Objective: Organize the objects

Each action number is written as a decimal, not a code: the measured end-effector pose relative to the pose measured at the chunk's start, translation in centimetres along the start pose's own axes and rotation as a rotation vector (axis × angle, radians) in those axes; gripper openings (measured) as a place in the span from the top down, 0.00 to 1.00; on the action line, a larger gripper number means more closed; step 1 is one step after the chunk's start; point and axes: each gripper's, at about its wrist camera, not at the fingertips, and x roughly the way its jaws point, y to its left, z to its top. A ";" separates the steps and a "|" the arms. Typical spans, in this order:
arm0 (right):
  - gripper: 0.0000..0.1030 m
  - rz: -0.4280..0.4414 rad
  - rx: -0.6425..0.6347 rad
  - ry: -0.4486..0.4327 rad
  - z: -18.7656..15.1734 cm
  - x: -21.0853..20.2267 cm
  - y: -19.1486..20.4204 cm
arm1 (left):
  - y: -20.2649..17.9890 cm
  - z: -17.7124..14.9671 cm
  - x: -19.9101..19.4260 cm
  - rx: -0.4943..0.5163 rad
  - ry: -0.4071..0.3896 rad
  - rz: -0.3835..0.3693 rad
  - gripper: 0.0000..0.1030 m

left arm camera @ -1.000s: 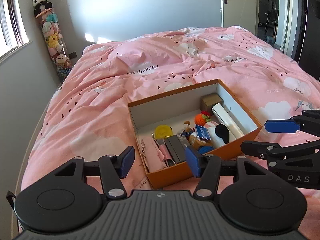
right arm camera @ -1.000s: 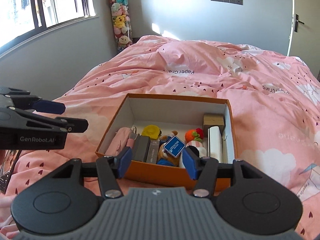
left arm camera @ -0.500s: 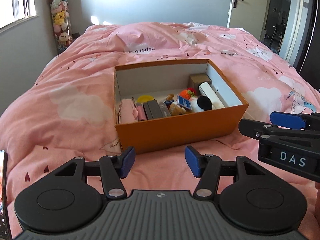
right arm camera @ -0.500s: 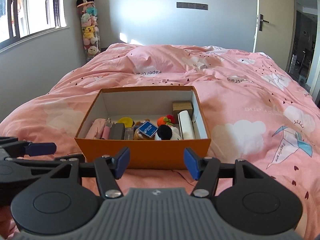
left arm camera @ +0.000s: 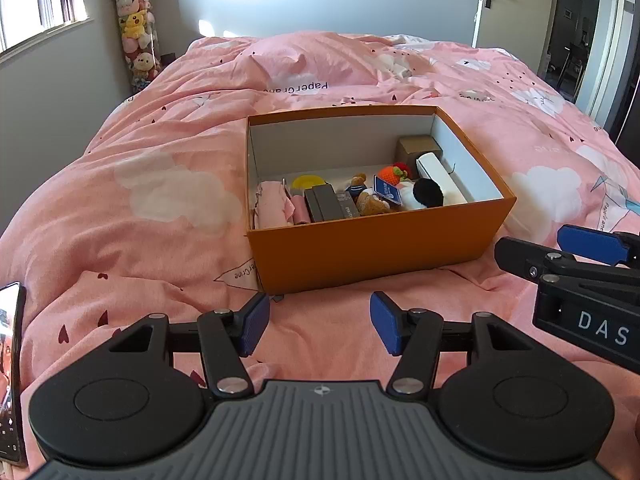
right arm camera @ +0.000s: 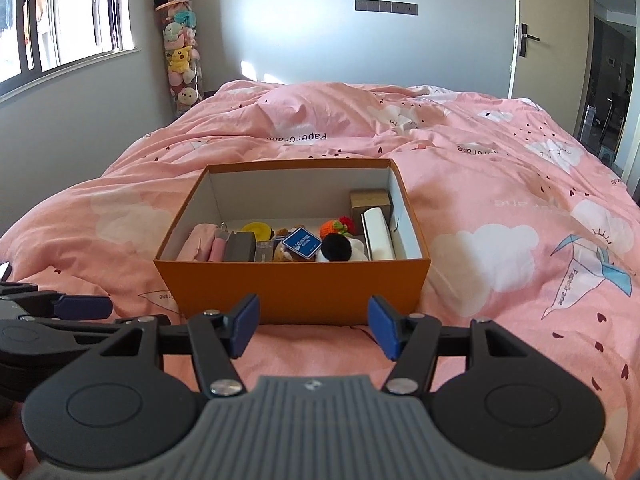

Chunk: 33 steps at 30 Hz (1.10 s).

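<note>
An open orange box (left arm camera: 372, 246) (right arm camera: 292, 288) sits on the pink bed. It holds several small things: a pink cloth (left arm camera: 272, 206), dark grey cases (left arm camera: 322, 202), a yellow disc (left arm camera: 306, 181), a plush bear with a blue tag (left arm camera: 386, 192), an orange knitted toy (left arm camera: 390, 174), a white roll (left arm camera: 438, 174) and a brown cube (left arm camera: 416, 150). My left gripper (left arm camera: 318, 322) is open and empty, in front of the box. My right gripper (right arm camera: 312, 326) is open and empty, also in front of the box. Each gripper shows at the edge of the other's view.
The pink duvet (right arm camera: 500, 208) covers the whole bed. A tall tube of plush toys (right arm camera: 180, 52) stands in the far left corner by the window. A door (right arm camera: 528, 40) is at the far right. A phone (left arm camera: 10, 368) lies at the bed's near left edge.
Both grippers have pulled back from above the box and dropped lower, so the box now sits farther ahead. Both have stayed open and empty.
</note>
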 end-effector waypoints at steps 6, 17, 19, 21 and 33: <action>0.40 0.002 -0.002 -0.019 -0.1 -0.3 0.0 | -0.3 0.1 -0.5 0.017 -0.025 0.011 0.35; 0.35 0.003 -0.010 -0.021 -0.1 -0.3 0.1 | -0.4 0.2 -0.8 0.024 -0.035 0.014 0.35; 0.35 0.003 -0.012 -0.020 -0.1 -0.3 0.1 | -0.5 0.2 -0.8 0.023 -0.036 0.013 0.35; 0.35 0.003 -0.013 -0.020 0.0 -0.4 0.2 | -0.4 0.2 -0.8 0.026 -0.039 0.013 0.35; 0.33 0.003 -0.018 -0.018 0.0 -0.4 0.2 | -0.5 0.5 -1.1 0.036 -0.053 0.009 0.35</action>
